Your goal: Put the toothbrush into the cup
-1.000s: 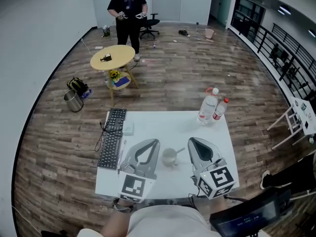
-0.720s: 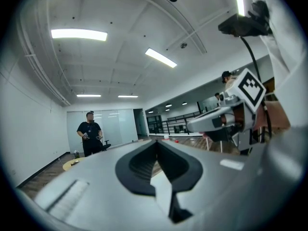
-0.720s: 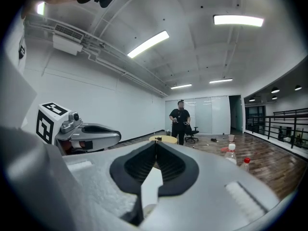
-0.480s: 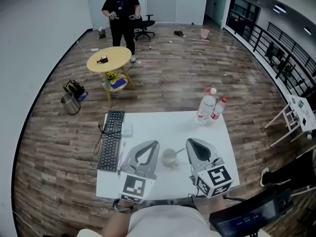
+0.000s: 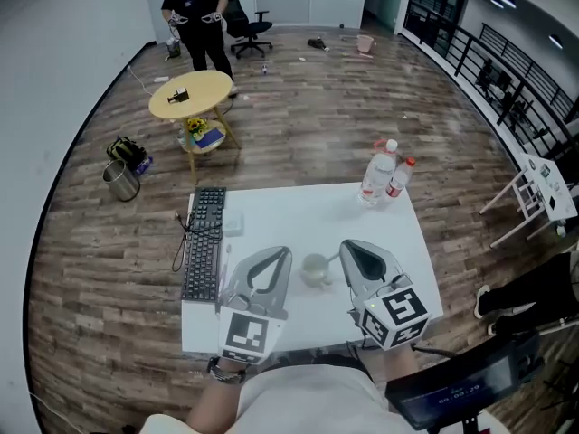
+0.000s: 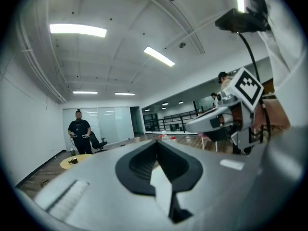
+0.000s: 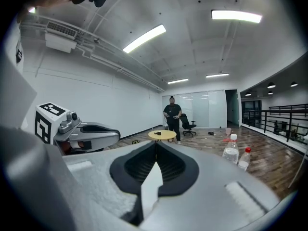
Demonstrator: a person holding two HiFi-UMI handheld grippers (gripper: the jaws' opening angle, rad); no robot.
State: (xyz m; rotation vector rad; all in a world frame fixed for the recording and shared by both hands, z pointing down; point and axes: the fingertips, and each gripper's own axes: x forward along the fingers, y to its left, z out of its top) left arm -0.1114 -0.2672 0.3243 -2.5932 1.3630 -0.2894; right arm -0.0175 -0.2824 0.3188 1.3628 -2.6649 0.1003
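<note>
In the head view a small white cup (image 5: 314,269) stands on the white table (image 5: 271,211). A thin pale toothbrush (image 5: 331,258) leans out of its rim towards the right. My left gripper (image 5: 284,252) lies just left of the cup and my right gripper (image 5: 346,245) just right of it. Both are shut and hold nothing. In the left gripper view the jaws (image 6: 156,141) meet at their tip, and so do the right ones (image 7: 156,142). Neither gripper view shows the cup.
A black keyboard (image 5: 204,247) lies along the table's left edge, with a small white item (image 5: 233,227) beside it. Two water bottles (image 5: 377,181) stand at the far right corner. Beyond the table are a round yellow table (image 5: 190,96), a metal bucket (image 5: 119,179) and a standing person (image 5: 194,7).
Both grippers stay shut on either side of the cup. The head view has shifted a little, and the person at the back has moved left.
</note>
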